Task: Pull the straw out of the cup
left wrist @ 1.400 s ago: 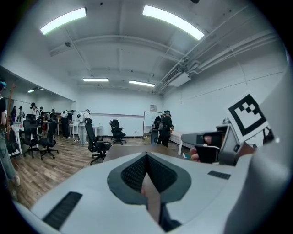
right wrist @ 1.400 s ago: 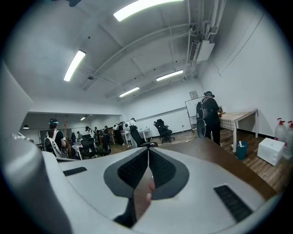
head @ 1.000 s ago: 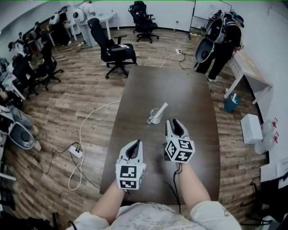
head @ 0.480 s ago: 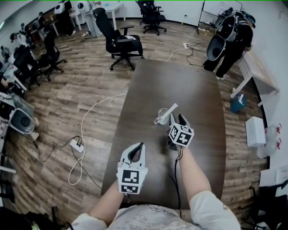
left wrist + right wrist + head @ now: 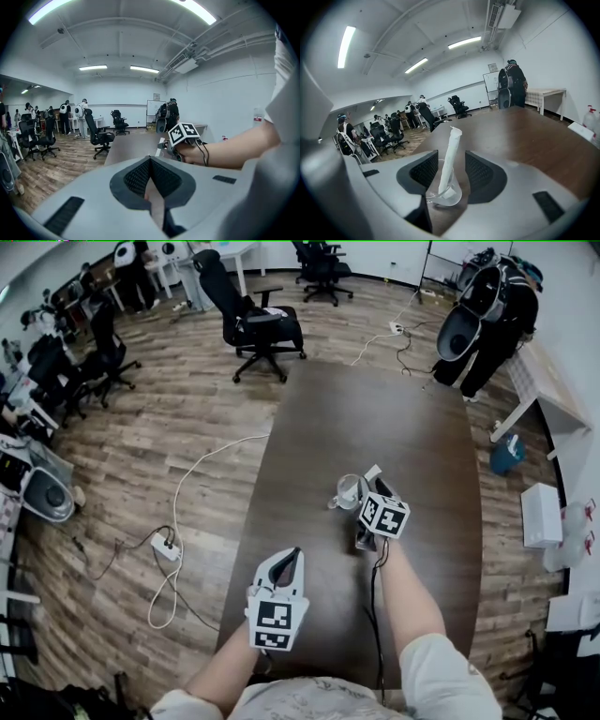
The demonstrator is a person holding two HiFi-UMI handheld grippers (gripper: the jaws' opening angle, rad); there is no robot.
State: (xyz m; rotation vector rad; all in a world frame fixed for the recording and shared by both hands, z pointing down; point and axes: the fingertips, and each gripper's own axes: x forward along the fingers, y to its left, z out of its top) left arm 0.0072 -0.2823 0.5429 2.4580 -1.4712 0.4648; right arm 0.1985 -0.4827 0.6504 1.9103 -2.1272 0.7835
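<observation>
You face a long dark brown table [image 5: 412, 446] on a wood-plank floor [image 5: 187, 418]. A black office chair [image 5: 258, 329] stands beyond its far end, and a white power strip [image 5: 169, 547] lies on the floor at your left. A person [image 5: 487, 310] stands at the far right.

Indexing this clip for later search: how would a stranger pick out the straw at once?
Find the long dark brown table among the office chairs. Near its middle a clear cup stands at the tips of the open right claw. The straw is the white, paper-wrapped stick leaning out of it, alone in the cup.

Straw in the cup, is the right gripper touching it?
Apart. The right gripper view shows the straw standing between open jaws of the right gripper, gaps both sides.
</observation>
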